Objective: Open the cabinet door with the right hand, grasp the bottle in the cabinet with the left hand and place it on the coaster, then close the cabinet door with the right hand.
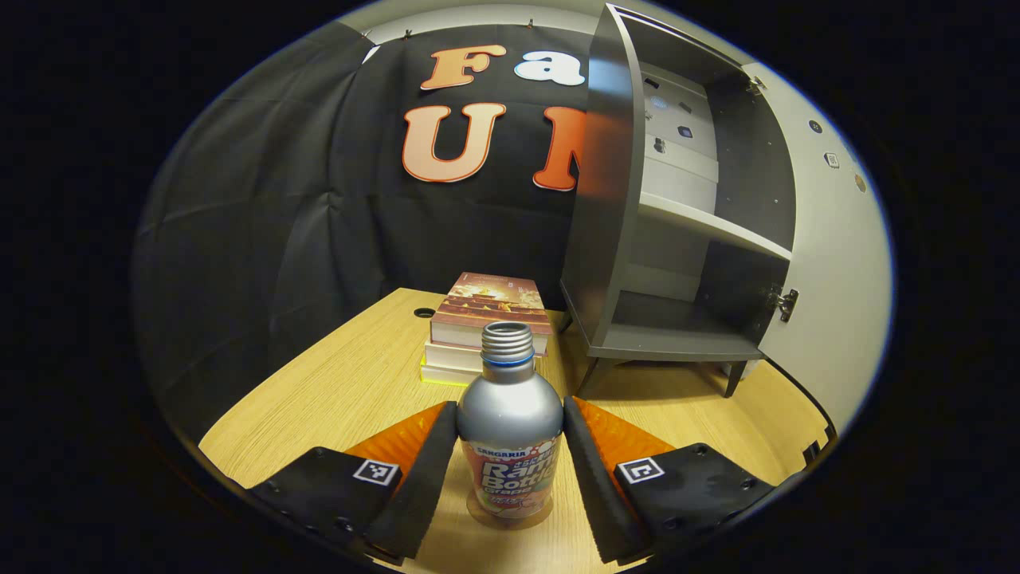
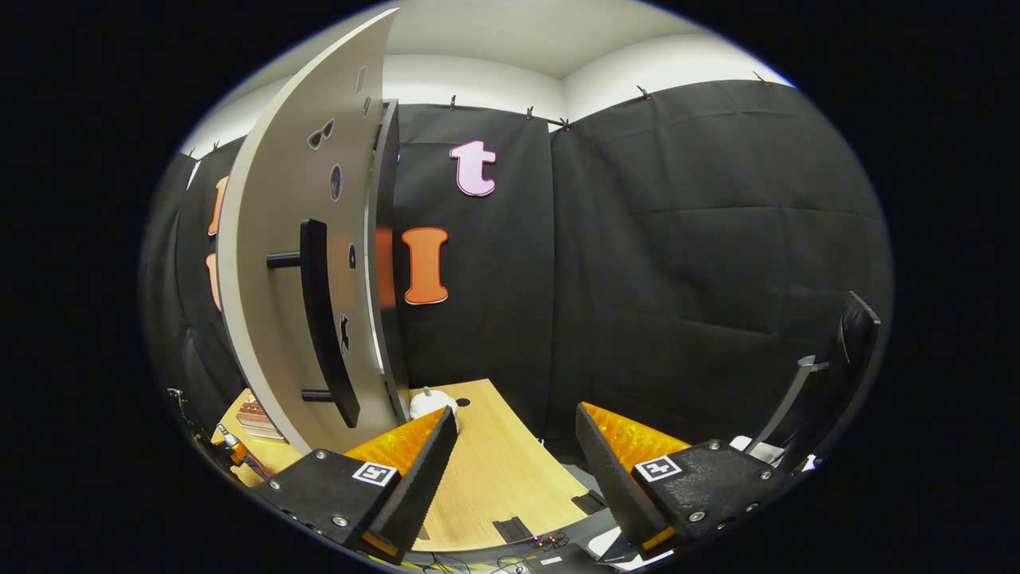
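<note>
a stack of books (image 1: 486,331) sits behind the smooth metal bottle (image 1: 510,430) on its round coaster (image 1: 510,516), fingers of the left hand-held gripper (image 1: 510,470) flanking it, the right hand-held gripper (image 2: 514,470) wide beside the open cabinet door (image 2: 307,263).

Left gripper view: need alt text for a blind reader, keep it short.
The left gripper holds a silver bottle between its fingers, the bottle standing upright on a coaster on the wooden table. Behind it lie stacked books, and to the right a grey cabinet stands open, its shelves bare.
</note>
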`<state>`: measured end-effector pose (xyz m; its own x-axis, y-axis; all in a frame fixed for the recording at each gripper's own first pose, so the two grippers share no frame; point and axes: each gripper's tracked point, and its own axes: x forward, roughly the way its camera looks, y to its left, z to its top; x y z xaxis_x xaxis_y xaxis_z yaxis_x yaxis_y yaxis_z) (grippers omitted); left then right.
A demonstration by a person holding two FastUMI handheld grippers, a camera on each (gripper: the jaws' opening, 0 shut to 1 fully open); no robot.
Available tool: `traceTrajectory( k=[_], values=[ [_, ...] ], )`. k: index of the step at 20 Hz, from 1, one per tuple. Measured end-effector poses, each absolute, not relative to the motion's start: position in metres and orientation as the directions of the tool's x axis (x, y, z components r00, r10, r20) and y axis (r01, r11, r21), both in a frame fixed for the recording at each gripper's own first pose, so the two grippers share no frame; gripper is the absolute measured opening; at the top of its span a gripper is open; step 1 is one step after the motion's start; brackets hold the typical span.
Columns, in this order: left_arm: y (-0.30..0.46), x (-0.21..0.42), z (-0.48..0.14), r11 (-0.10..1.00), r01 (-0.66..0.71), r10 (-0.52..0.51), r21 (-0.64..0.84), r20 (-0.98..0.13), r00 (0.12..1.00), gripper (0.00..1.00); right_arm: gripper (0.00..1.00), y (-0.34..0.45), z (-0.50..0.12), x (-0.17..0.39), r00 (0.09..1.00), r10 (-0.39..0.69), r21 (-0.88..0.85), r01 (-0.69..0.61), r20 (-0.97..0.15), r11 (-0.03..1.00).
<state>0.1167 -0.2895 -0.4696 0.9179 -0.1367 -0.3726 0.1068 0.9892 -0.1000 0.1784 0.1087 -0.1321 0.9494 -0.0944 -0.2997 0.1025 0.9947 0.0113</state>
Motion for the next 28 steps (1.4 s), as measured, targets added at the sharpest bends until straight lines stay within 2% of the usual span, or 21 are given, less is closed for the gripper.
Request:
traceTrajectory(
  k=[1,5,6,15,25,28],
  values=[
    [-0.288,0.116,-0.473,0.990,0.105,-0.131,-0.090,-0.373,0.918,0.82,0.93,0.107,-0.132,0.177,0.948,-0.099,0.003,0.105,-0.301,0.995],
    [-0.285,0.121,-0.480,0.991,0.100,-0.127,-0.093,-0.364,0.923,0.87,0.93,0.108,-0.135,0.176,0.944,-0.102,-0.009,0.104,-0.314,0.995],
    [-0.287,0.120,-0.482,0.990,0.101,-0.131,-0.100,-0.370,0.920,0.85,0.93,0.108,-0.135,0.176,0.943,-0.100,-0.012,0.102,-0.316,0.995],
    [-0.293,0.105,-0.479,0.992,0.115,-0.129,-0.058,-0.383,0.915,0.87,0.93,0.116,-0.141,0.174,0.941,-0.065,-0.007,0.067,-0.333,0.998],
    [-0.295,0.092,-0.436,0.991,0.130,-0.126,-0.015,-0.357,0.926,0.87,0.93,0.118,-0.148,0.175,0.936,-0.047,0.005,0.052,-0.349,0.999],
    [-0.295,0.084,-0.403,0.990,0.142,-0.128,0.019,-0.328,0.936,0.96,0.93,0.119,-0.152,0.175,0.932,-0.035,0.016,0.044,-0.360,0.999]
  ],
)
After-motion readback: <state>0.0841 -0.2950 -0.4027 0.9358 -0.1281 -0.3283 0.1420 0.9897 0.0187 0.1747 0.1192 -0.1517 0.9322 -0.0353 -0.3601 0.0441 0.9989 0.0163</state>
